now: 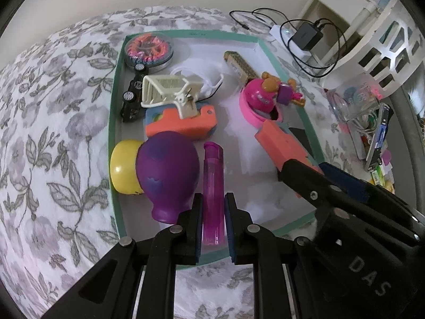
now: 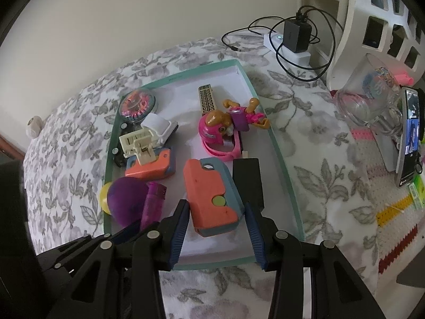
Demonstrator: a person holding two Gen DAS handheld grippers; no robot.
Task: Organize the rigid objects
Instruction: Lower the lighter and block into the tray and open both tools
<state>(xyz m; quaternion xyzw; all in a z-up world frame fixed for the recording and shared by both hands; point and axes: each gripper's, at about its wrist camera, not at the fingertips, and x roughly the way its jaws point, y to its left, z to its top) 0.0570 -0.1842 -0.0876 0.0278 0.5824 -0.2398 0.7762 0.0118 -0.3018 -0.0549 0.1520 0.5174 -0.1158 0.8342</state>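
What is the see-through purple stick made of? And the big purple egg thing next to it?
The purple stick looks like clear tinted plastic: light passes through it and it shines. The purple egg toy looks like matte rubber or soft plastic, dull with hardly any shine, though its hardness can't be told.

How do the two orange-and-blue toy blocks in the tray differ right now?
The nearer orange block sits between the right gripper's pads, which are shut on it; the farther orange block lies free in the teal tray. The farther one has a cream clip on top; the nearer one's top is bare, showing a green disc. Both share orange faces with grey-blue edging.
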